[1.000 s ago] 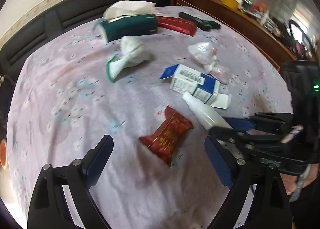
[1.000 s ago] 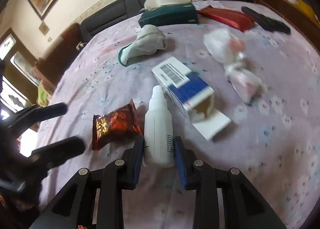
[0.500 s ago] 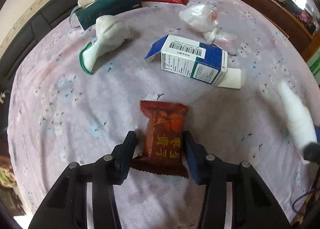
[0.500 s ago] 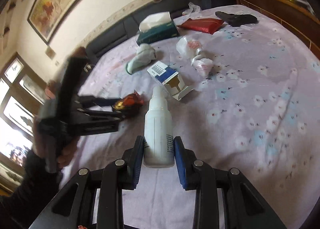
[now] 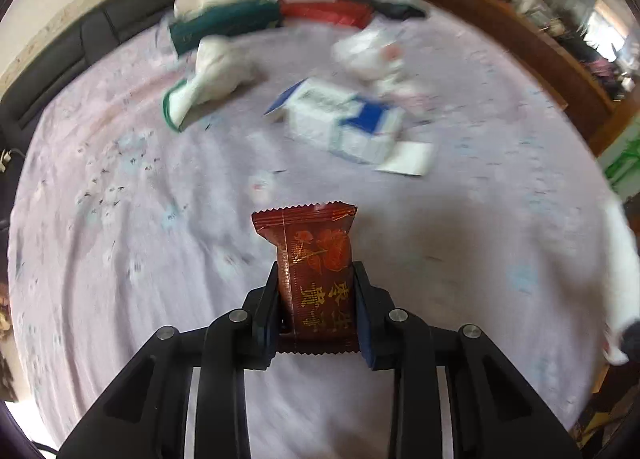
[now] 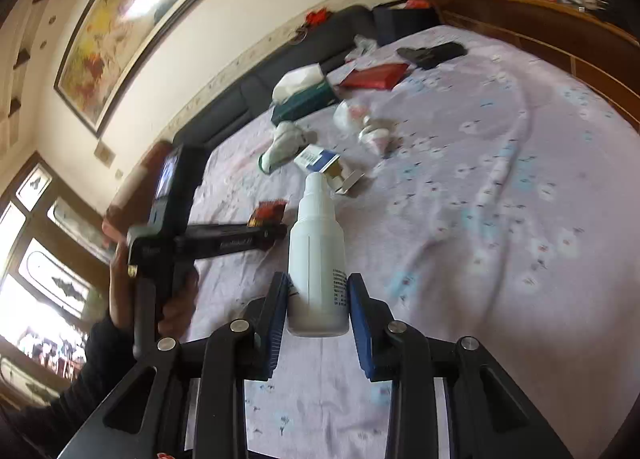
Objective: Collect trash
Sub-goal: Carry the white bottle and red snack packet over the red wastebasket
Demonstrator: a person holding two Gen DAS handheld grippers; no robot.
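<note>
Both hands loaded: snack packet on the left, bottle on the right, trash still strewn across the table.

The left gripper point(image 5: 316, 311) has its jaws closing on the red snack wrapper point(image 5: 314, 271), pads pressing its lower half while the top stands free above the lilac tablecloth point(image 5: 120, 239). The right gripper point(image 6: 318, 311) is clamped on the white bottle point(image 6: 318, 259), held upright over the cloth. Risk on the left: the foil is slick and crumples, so a loose pinch could let it slide out. On the right, the smooth round bottle could twist or slip between the pads if swung fast. The blue-and-white carton point(image 5: 348, 127), crumpled tissue point(image 5: 216, 75) and what looks like a plastic bag point(image 5: 372, 49), blurred here, await collection.
</note>
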